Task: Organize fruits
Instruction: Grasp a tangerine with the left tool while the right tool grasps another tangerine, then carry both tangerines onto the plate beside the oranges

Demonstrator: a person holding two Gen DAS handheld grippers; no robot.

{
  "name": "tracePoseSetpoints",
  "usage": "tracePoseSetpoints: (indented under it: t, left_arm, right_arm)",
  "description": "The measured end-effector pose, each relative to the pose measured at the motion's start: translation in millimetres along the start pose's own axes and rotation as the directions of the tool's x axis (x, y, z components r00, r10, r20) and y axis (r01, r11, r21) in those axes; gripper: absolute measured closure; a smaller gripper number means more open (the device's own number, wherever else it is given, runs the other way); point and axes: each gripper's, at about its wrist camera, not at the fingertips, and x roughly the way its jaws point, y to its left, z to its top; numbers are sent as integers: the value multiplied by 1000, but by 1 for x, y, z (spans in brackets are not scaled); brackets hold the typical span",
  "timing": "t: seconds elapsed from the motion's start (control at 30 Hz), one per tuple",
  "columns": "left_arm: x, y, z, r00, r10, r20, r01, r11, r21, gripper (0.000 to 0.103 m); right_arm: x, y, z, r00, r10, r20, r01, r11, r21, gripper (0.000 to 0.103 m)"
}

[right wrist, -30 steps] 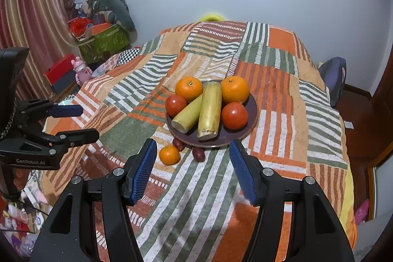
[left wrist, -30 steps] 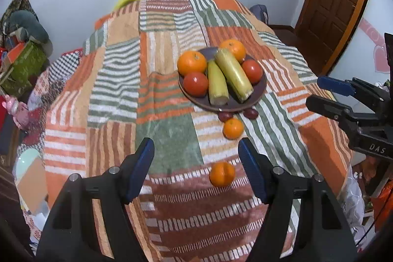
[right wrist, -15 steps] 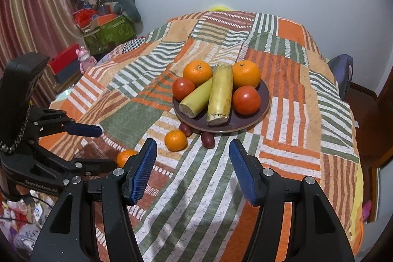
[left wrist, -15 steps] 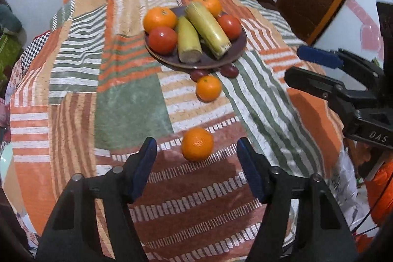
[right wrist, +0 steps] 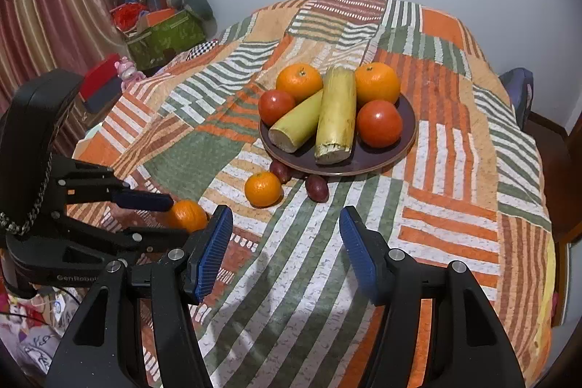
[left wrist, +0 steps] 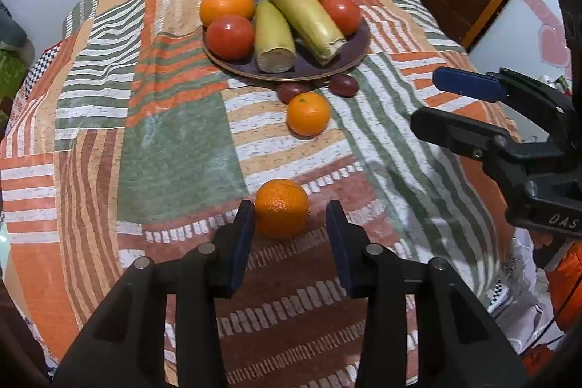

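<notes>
1. The left gripper (left wrist: 289, 224) is sitting with its jaws spread wide around the nearest small round orange mandarin (left wrist: 281, 208). The fruit is lying directly between the blue finger pads (left wrist: 243, 239), close against the left pad and with a visible gap to the right pad. I cannot tell whether the left pad is touching the peel; no squeeze is showing.
2. The fruit is round, so no long axis is mattering; what counts is that it is sitting off-centre between the fingers, toward the left one. In my judgement, closing is likely nudging it rightward before both pads meet.
3. The right gripper (right wrist: 285, 250) is hovering with jaws wide apart and holding nothing, over the striped patchwork cloth (right wrist: 313, 242). The left gripper is plainly the nearer one to this mandarin.
4. Ahead of the left fingers, a second small orange mandarin (left wrist: 308, 113) is resting beside two dark red oval fruits (left wrist: 343, 84).
5. Beyond those, the dark brown round plate (left wrist: 358, 40) is carrying oranges, tomatoes and two yellow-green stalks, probably the destination.
</notes>
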Motion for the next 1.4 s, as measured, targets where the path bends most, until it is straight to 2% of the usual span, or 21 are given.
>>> tracePoseSetpoints:
  t: [0.2, 0.23, 0.3, 0.37, 0.73, 0.9, 1.07, 1.1, 1.4]
  left_arm:
    - [10, 12, 1, 1000, 10, -6, -11, 1000, -27, 64]
    - [9, 14, 1, 1000, 7, 1, -7, 999, -31, 67]
    - [8, 19, 2, 1000, -17, 14, 17, 999, -42, 67]
    - [7, 23, 3, 999, -35, 20, 36, 998, -54, 68]
    - [-10, 47, 12, 995, -18, 94, 27, 995, -94, 69]
    - [-15, 53, 17, 993, -5, 120, 18, 995, -101, 69]
    - [-12, 56, 21, 992, -15, 124, 29, 993, -112, 69]
    - [-11, 57, 22, 992, -19, 123, 33, 993, -115, 69]
    - [-11, 54, 28, 990, -25, 137, 40, 993, -109, 69]
  right_arm:
    - [12, 5, 2, 1000, 16, -25, -16, 1000, -12, 45]
    - [15, 6, 2, 999, 19, -30, -19, 1000, -16, 45]
    - [21, 8, 3, 999, 25, -37, -26, 999, -22, 46]
    - [27, 8, 5, 998, 39, -51, -40, 999, -18, 52]
    - [67, 10, 15, 992, 59, -114, -61, 998, -7, 54]
    - [82, 9, 17, 986, 78, -144, -79, 997, 2, 65]
    - [85, 8, 20, 983, 100, -151, -99, 995, 11, 66]
    - [86, 8, 20, 983, 102, -152, -102, 995, 11, 71]
    - [74, 3, 22, 987, 111, -114, -109, 994, 26, 71]
